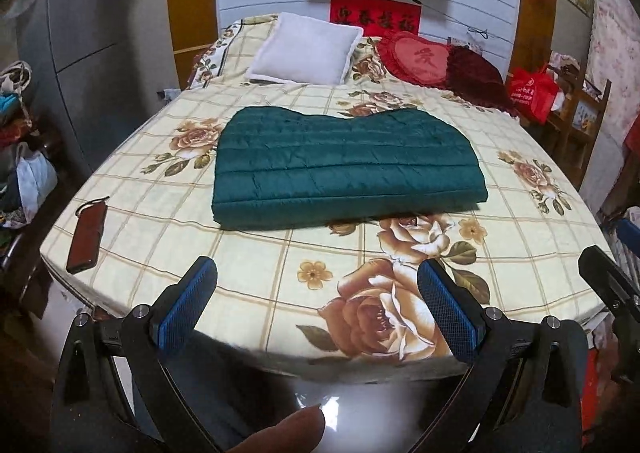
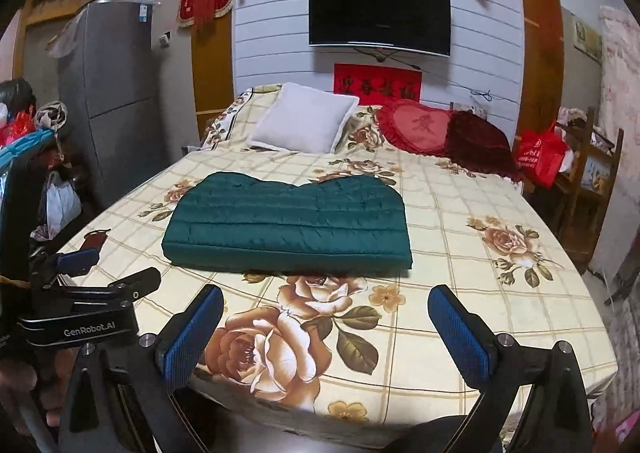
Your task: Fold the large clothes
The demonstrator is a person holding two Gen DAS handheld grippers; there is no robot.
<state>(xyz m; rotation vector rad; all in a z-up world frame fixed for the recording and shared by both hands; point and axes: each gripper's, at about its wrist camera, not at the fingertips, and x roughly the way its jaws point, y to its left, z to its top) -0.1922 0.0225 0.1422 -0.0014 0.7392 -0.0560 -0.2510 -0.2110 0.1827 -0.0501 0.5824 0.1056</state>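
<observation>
A dark green quilted garment (image 1: 344,169) lies folded into a thick rectangle in the middle of the bed (image 1: 248,253); it also shows in the right wrist view (image 2: 292,225). My left gripper (image 1: 316,293) is open and empty, held back over the bed's near edge, well short of the garment. My right gripper (image 2: 326,321) is open and empty, also over the near edge and apart from the garment. The left gripper's body (image 2: 80,313) shows at the left of the right wrist view.
A dark red phone-like case (image 1: 86,239) lies at the bed's near left corner. A white pillow (image 1: 306,49) and a red heart cushion (image 1: 420,61) sit at the head. A grey fridge (image 1: 80,33) stands left; a wooden shelf with a red bag (image 1: 534,93) stands right.
</observation>
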